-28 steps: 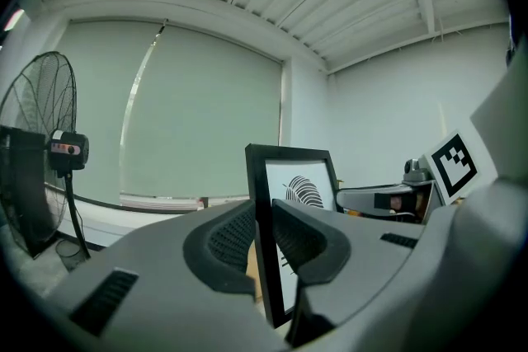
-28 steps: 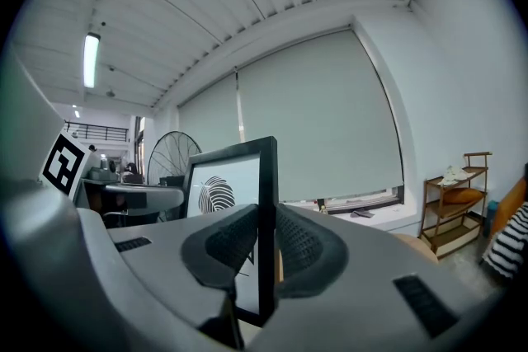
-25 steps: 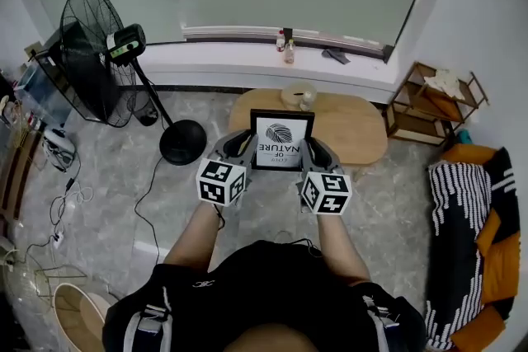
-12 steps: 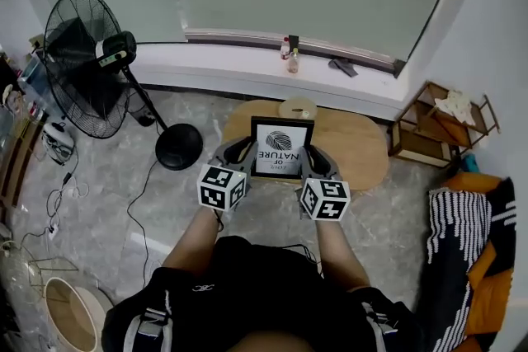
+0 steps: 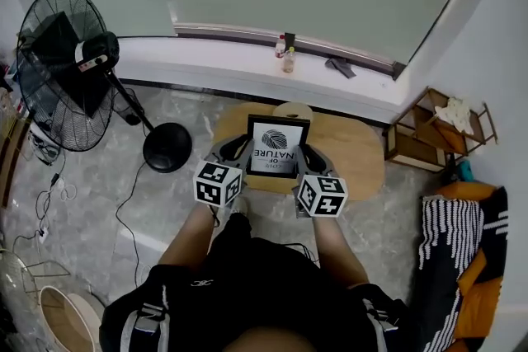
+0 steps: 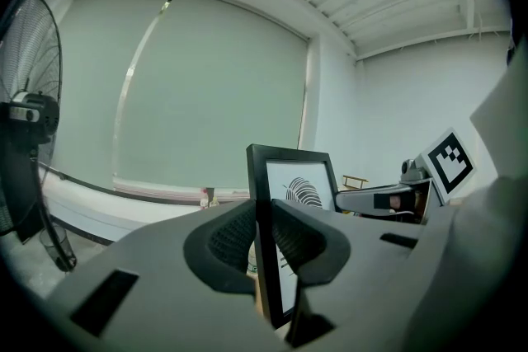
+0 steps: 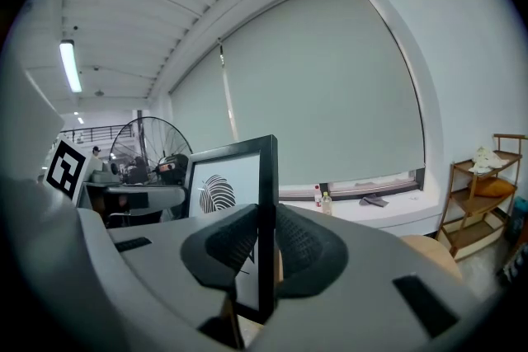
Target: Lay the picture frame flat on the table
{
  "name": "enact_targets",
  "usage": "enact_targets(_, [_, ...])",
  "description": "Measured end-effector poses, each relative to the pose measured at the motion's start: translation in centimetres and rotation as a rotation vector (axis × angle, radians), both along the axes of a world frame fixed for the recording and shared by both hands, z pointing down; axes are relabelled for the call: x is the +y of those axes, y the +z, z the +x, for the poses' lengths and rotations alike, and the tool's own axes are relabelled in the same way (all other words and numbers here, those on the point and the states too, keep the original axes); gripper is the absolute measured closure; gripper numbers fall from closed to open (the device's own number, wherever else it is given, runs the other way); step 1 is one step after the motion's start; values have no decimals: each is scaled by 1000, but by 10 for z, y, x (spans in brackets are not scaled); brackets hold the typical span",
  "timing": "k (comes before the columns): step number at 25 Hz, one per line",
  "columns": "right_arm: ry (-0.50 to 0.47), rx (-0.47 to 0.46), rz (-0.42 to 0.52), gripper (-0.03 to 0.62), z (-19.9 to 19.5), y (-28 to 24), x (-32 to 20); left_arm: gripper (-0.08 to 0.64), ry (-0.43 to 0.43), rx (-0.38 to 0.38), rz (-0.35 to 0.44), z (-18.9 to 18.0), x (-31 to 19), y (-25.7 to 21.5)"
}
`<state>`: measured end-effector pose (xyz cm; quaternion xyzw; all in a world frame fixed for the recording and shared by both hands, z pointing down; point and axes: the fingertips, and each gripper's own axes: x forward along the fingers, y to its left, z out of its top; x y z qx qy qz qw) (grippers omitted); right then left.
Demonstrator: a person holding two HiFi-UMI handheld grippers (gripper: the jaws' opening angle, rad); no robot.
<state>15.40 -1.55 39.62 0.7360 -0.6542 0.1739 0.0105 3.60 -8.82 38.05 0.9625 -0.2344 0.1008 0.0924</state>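
Note:
A black picture frame [image 5: 276,145] with a white print is held in the air above the oval wooden table [image 5: 355,152]. My left gripper [image 5: 241,149] is shut on its left edge and my right gripper [image 5: 300,154] is shut on its right edge. In the left gripper view the frame [image 6: 285,202] stands upright between the pads, its print facing right. In the right gripper view the frame [image 7: 239,194] is clamped by its black edge, print facing left. The left gripper [image 6: 264,239] and right gripper [image 7: 266,247] each pinch the frame's rim.
A round pale object [image 5: 294,110] lies at the table's far edge. A standing fan [image 5: 62,53] is at the left, its base [image 5: 167,151] on the marble floor. A wooden shelf [image 5: 429,132] stands right. Bottles [image 5: 286,53] sit on the window sill.
The view has shifted: the table and frame sit slightly lower and nearer the person. Both grippers still hold the frame by its sides, carried a little forward over the table.

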Motion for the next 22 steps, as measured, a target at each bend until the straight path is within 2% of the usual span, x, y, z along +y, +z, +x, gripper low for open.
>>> enact_targets(9, [48,8,-83,511,36,19,-146,488,82,-22,-81,41,-154,25])
enact_targets(15, [75,-43,-169,511,53,58,-239,492,128,-69,-155,61,-253,62])
enact_targets(22, [130,-109,-276,511,72,113,-296,497,199,-149,-233,84,-313,112])
